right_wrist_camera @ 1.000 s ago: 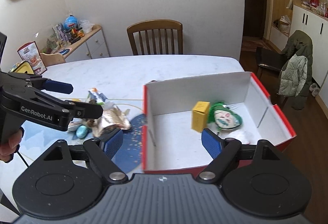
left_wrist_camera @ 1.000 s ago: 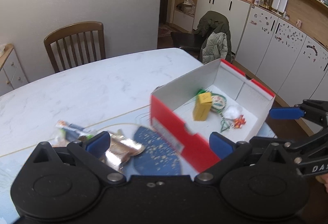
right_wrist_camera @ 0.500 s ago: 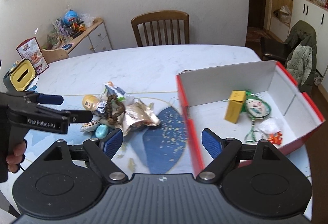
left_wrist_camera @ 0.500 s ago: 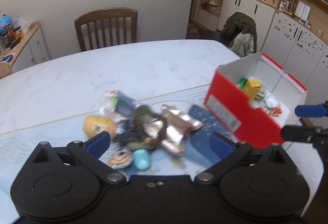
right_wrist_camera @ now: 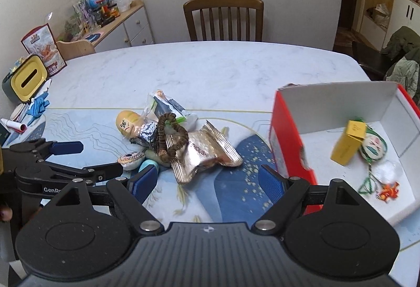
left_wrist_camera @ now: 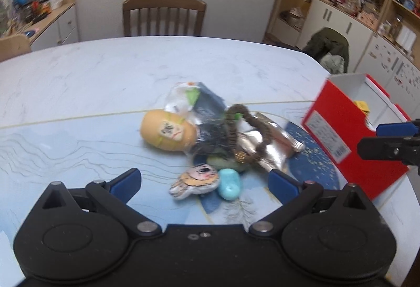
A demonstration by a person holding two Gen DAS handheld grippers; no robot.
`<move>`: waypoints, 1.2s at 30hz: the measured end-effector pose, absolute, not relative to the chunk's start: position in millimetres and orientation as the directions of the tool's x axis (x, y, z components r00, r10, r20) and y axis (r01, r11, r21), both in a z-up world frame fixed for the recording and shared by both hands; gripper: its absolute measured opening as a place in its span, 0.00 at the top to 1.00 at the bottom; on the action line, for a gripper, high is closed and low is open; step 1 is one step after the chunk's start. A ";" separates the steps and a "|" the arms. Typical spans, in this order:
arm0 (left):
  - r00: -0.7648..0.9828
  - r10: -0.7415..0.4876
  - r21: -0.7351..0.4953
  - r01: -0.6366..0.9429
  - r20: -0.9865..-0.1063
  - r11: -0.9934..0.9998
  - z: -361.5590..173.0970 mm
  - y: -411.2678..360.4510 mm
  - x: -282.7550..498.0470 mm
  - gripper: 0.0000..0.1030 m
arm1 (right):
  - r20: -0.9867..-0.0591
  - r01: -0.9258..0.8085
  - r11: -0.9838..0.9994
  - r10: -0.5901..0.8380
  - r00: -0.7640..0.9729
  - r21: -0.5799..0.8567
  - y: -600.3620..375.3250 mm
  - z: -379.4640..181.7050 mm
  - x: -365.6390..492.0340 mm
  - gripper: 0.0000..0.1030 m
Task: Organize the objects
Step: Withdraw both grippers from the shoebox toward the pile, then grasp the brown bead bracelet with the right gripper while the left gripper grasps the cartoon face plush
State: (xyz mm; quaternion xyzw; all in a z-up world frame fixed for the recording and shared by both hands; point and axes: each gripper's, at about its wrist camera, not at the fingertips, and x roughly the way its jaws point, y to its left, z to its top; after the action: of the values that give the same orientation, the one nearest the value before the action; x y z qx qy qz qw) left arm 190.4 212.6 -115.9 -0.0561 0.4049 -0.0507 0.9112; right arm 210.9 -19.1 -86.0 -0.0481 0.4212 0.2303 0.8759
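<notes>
While both hover: jaws spread, empty.
Left gripper (left_wrist_camera: 203,180): toy pile (left_wrist_camera: 210,137) at 12 o'clock.
Right gripper (right_wrist_camera: 207,179): red box (right_wrist_camera: 288,134) at 2 o'clock.
Right view only: yellow carton (right_wrist_camera: 347,142) inside box.

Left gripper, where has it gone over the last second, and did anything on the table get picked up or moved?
The left gripper swung from over the red box to the pile of toys and wrappers, and now hangs open just before it. The right gripper backed off from the box toward the pile, also open. Nothing was picked up or let go. The pile, the box and the yellow carton inside it stayed put.
</notes>
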 end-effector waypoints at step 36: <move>0.587 -0.260 -0.290 0.045 -0.767 0.956 -170.2 226.3 228.9 0.17 | -0.855 -0.448 0.890 0.292 0.429 0.079 73.8 -154.6 278.3 0.68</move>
State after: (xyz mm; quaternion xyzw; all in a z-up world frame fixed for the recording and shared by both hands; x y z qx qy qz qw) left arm 228.9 226.3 -170.2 -0.1205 0.4460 -0.0863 0.8826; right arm 278.3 73.8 -154.6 -0.0802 0.4871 0.2200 0.8414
